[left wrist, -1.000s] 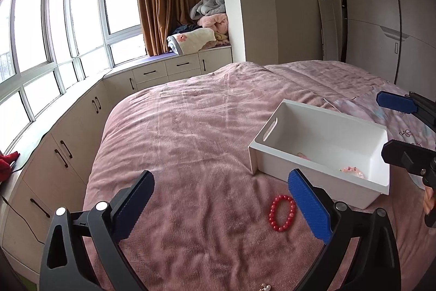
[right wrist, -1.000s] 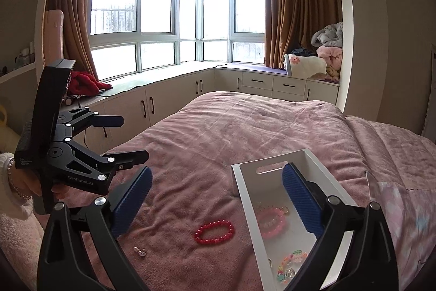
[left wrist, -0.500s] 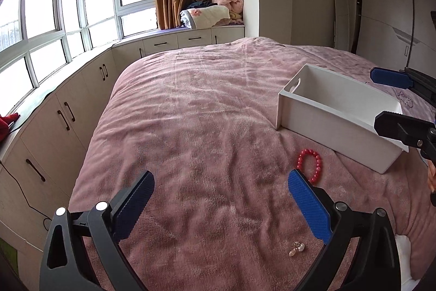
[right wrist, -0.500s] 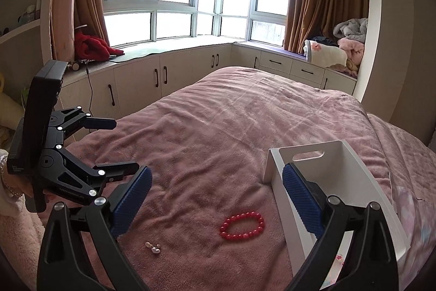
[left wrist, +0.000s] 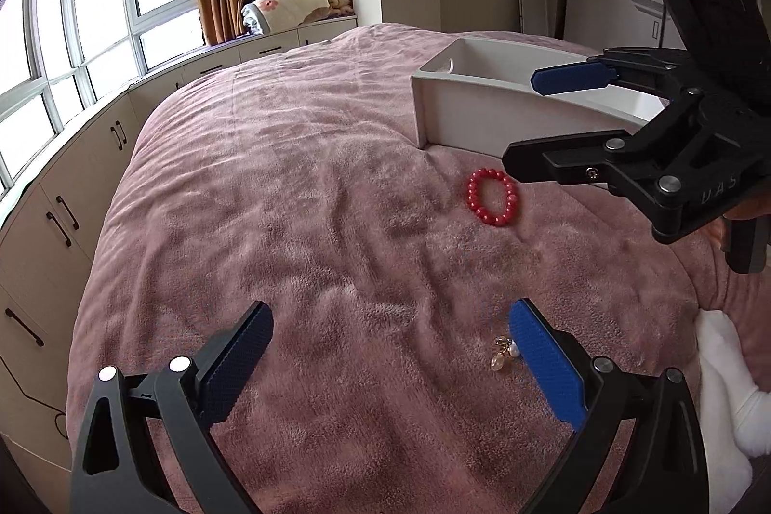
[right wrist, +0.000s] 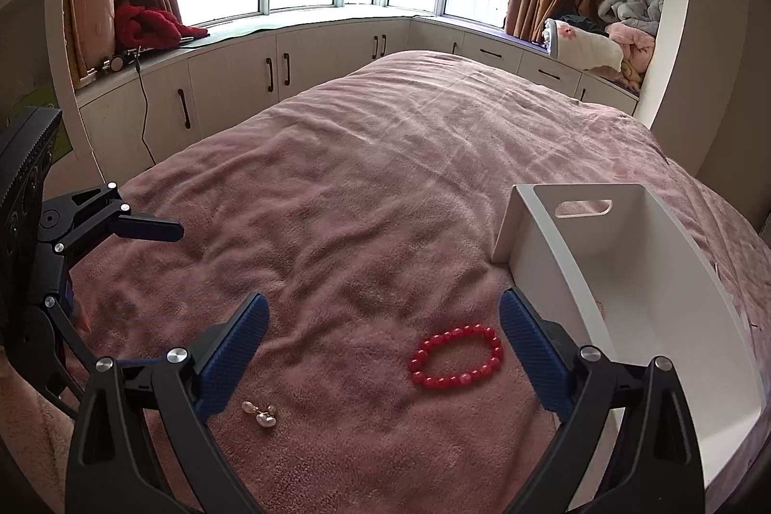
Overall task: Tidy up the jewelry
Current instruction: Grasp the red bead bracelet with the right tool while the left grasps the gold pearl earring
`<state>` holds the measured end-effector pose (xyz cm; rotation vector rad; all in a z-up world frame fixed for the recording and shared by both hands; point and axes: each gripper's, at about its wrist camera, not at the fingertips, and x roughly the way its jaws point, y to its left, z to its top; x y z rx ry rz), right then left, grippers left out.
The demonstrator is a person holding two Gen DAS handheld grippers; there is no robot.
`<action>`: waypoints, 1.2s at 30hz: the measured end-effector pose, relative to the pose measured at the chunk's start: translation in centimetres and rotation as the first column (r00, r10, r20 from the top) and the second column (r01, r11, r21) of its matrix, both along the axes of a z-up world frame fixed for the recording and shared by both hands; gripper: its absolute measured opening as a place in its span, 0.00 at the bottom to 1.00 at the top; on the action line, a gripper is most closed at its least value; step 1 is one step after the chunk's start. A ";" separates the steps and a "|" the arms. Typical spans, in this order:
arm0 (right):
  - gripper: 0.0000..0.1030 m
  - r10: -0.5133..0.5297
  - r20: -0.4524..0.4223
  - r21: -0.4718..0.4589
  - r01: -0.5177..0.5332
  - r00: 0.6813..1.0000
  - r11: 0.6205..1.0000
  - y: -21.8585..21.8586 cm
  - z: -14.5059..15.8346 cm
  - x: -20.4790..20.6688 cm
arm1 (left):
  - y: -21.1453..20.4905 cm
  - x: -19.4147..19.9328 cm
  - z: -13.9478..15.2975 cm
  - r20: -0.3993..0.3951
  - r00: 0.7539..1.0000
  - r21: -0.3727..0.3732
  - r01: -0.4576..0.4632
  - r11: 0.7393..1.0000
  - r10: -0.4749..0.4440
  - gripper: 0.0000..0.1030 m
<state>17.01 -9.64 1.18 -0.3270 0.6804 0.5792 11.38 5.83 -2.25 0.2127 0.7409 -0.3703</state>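
A red bead bracelet (left wrist: 471,196) (right wrist: 415,362) lies on the pink blanket beside the white bin (left wrist: 462,114) (right wrist: 544,234). My right gripper (right wrist: 383,350) (left wrist: 520,119) is open and empty, low over the blanket, and the bracelet sits between its fingers close to the right-hand pad. A pair of small pearl earrings (left wrist: 503,352) (right wrist: 260,413) lies nearer the bed's front. My left gripper (left wrist: 390,364) is open and empty, and the earrings sit just inside its right-hand pad. One of its fingers (right wrist: 149,227) shows at the left of the right wrist view.
The bed's pink blanket (left wrist: 299,186) fills most of both views. Low white cabinets (right wrist: 231,80) run under the windows along the bed's far sides, with folded bedding (right wrist: 607,37) piled on them. A white sleeve (left wrist: 723,384) lies at the bed's right edge.
Both grippers have dropped lower and drawn back from the bin. The bracelet now lies between the right gripper's fingers, the earrings beside the left gripper's pad. Both stay open.
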 end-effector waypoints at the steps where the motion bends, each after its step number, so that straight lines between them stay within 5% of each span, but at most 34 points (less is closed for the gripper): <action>1: 0.92 -0.005 -0.005 -0.007 0.005 1.000 1.000 -0.1 -0.5 0.1 | -0.5 -0.2 -0.3 -0.002 1.000 0.000 0.025 1.000 -0.025 0.96; 6: 0.92 -0.028 -0.054 -0.033 0.026 0.998 0.999 -0.6 -4.2 0.6 | -3.8 -1.1 -2.2 -0.006 0.990 0.026 0.140 0.990 -0.140 0.96; 14: 0.89 -0.066 -0.111 -0.038 0.062 0.992 0.997 -1.7 -7.6 1.9 | -4.0 0.2 -5.6 -0.104 0.984 -0.031 0.141 0.990 -0.143 0.95; 17: 0.84 -0.047 -0.101 -0.026 0.045 0.994 0.999 -1.7 -7.8 2.4 | -3.5 0.8 -6.3 -0.142 0.979 -0.057 0.142 0.988 -0.149 0.68; 20: 0.71 -0.040 -0.093 -0.027 0.038 0.995 0.999 -1.6 -8.1 3.2 | -3.3 0.9 -6.5 -0.134 0.980 -0.058 0.142 0.988 -0.149 0.61; 23: 0.61 -0.015 -0.182 -0.049 0.006 0.983 0.999 -1.2 -9.9 4.4 | -3.2 1.0 -6.6 -0.133 0.979 -0.059 0.148 0.987 -0.155 0.60; 29: 0.65 -0.020 -0.344 -0.012 0.017 0.939 1.000 -1.5 -11.4 6.4 | -3.1 1.1 -6.6 -0.142 0.976 -0.064 0.155 0.986 -0.163 0.59; 35: 0.60 -0.039 -0.320 -0.088 0.011 0.947 0.996 -0.4 -11.0 5.9 | -2.8 0.9 -6.5 -0.132 0.976 -0.096 0.161 0.982 -0.173 0.58; 36: 0.58 -0.037 -0.306 -0.093 0.009 0.951 0.996 -0.3 -10.9 5.7 | -2.8 0.9 -6.5 -0.128 0.976 -0.102 0.162 0.982 -0.174 0.46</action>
